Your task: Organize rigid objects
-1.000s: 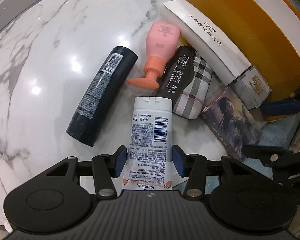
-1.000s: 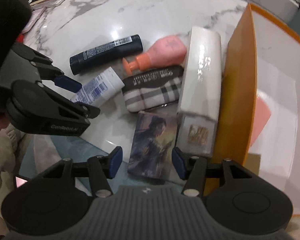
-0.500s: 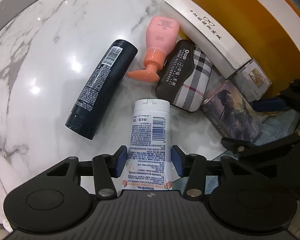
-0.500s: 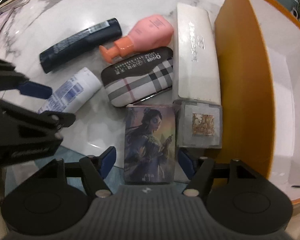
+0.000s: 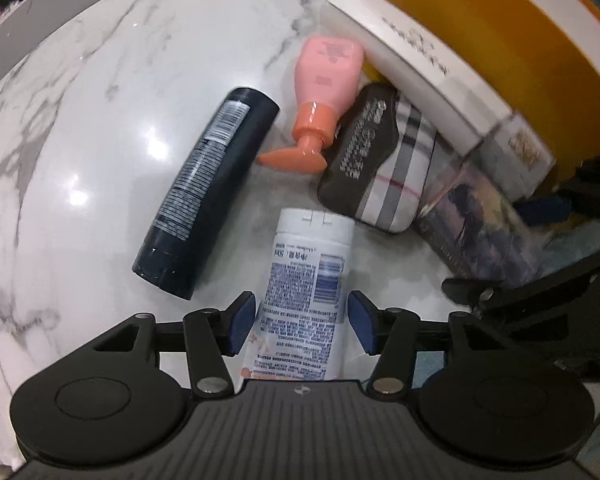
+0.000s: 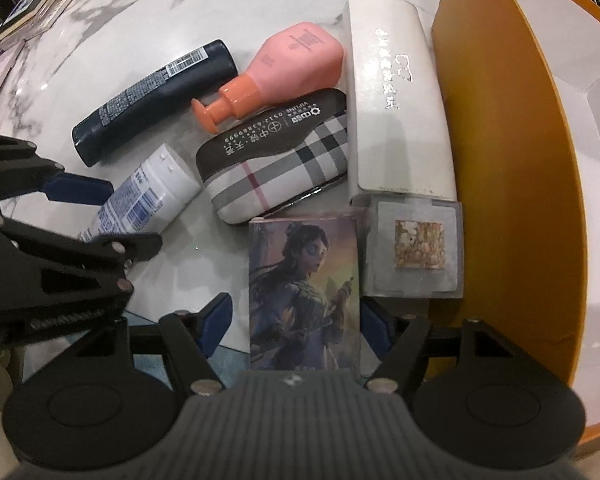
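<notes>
A white lotion tube (image 5: 308, 272) lies on the marble table (image 5: 100, 80) between the fingers of my left gripper (image 5: 302, 322). Its jaws are opening, with a gap on both sides of the tube. My right gripper (image 6: 296, 322) is open astride a picture card box (image 6: 304, 280) that lies flat near the table's edge; its pads do not press on it. Beyond lie a dark bottle (image 6: 152, 100), a pink pump bottle (image 6: 292, 64), a plaid case (image 6: 284, 164), a long white box (image 6: 396, 100) and a small grey box (image 6: 416, 248).
A large orange box (image 6: 500, 160) with a white inside stands open on the right, against the white and grey boxes. Books (image 6: 32, 0) lie at the far left of the table. The two grippers are close together at the table's near edge.
My right gripper has sunk and rolled until the picture box sits straight between its fingers, and its jaws have widened. The left jaws have spread a little off the tube.
</notes>
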Available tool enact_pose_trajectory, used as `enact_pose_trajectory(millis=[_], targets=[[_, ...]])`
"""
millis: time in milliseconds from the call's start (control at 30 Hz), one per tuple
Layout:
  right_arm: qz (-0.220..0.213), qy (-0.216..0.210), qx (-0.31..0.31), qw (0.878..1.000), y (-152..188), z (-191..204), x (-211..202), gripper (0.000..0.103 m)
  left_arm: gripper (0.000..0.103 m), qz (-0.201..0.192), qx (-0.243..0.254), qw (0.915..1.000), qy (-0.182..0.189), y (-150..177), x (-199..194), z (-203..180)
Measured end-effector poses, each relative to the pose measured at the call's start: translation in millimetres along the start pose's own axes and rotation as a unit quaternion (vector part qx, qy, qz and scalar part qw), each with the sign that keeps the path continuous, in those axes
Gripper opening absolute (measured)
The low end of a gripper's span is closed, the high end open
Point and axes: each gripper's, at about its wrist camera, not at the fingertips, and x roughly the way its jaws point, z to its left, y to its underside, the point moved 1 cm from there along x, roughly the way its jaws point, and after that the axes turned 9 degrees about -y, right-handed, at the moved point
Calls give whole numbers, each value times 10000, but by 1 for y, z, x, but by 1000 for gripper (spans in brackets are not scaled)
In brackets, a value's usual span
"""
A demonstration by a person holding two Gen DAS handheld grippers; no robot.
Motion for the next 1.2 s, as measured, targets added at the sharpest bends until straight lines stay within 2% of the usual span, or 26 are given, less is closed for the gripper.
enact_pose_trajectory(millis=[100, 200, 267, 300, 333, 433, 567, 667, 900, 1100, 1167, 1200], targets=[[-15, 13, 14, 10000, 3, 0, 3, 68, 72, -152, 157, 9997, -141, 3, 0, -4], [-85, 31, 23, 10000, 4, 0, 4, 68, 72, -160, 110, 9998, -94, 3, 1, -2], [-125, 79, 13, 9999, 6, -1, 4, 63, 67, -143, 55, 9999, -28, 3, 1, -1], [-138, 134, -30, 9998, 9, 2, 0, 58, 57, -158, 83, 9998, 40, 3, 2, 1], [-142, 125, -84, 9998, 10, 2, -1, 58, 55, -175, 131, 9997, 77, 3, 2, -1], [-158, 54, -171, 9997, 12, 0, -3, 57, 54, -191, 282, 9994, -85, 5, -2, -8], [-167, 46, -275, 9995, 15, 2, -8, 57, 54, -161, 270, 9995, 13, 5, -9, -13], [-199, 28, -490, 9986, 17, 8, -14, 57, 54, -51, 132, 9998, 153, 6, -15, -12], [-328, -20, -876, 9956, 17, 16, -39, 57, 53, -143, -255, 9982, 527, 7, -31, -1], [-501, 22, -1037, 9933, 14, 16, -68, 57, 52, -296, -547, 9963, 597, -4, -47, 7], [-571, 52, -1075, 9926, 10, 14, -77, 57, 3, -362, -598, 9948, 742, -8, -55, 7], [-605, 65, -1102, 9920, 9, 14, -81, 57, 5, -366, -622, 9943, 789, -11, -60, 8]])
